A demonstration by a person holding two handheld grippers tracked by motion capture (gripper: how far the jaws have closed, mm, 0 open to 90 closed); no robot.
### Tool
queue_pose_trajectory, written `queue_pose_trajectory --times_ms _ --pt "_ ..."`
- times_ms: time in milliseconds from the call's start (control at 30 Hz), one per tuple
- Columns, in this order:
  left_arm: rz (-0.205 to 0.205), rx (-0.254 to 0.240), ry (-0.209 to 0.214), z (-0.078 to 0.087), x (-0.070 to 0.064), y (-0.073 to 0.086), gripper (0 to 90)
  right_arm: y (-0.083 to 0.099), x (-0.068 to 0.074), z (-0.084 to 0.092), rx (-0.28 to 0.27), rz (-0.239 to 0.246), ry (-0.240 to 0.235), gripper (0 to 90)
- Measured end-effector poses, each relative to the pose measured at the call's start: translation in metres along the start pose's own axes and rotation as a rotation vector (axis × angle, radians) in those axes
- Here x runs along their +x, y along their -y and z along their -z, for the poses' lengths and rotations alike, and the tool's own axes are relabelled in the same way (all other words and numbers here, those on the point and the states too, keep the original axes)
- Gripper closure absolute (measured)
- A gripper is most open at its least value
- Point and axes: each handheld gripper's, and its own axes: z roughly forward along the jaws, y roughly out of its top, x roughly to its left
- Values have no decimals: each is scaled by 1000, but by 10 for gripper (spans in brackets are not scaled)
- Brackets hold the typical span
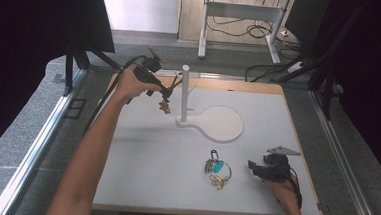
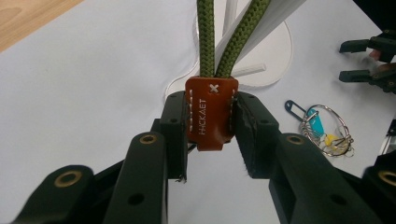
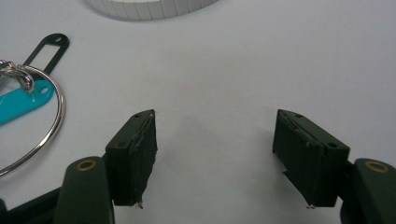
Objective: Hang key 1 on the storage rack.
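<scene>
The left gripper (image 2: 211, 140) pinches a brown leather tag (image 2: 211, 114) between its two pads, and two strands of green cord (image 2: 205, 37) run up from the tag, away from the jaws. In the high view this keychain (image 1: 165, 106) hangs just below the left gripper (image 1: 163, 92), close beside the post of the white stand (image 1: 184, 92).

I judge it is light and soft: the cord will bend and swing, while the leather is firmer and not slippery, so the tag is the good place to hold.

The right gripper (image 3: 215, 158) has its jaws spread wide with nothing between them. A bunch of keys (image 3: 28, 116) lies to its left, near but apart.

The left gripper view gives the letters and stitching on the tag. The high view shows how near the keychain is to the post.
</scene>
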Motion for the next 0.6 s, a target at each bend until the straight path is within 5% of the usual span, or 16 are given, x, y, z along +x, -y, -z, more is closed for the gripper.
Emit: queue_pose_trajectory --times_ms 600 --pt "-27 -7 -27 -14 -3 4 612 0 -1 0 0 1 4 305"
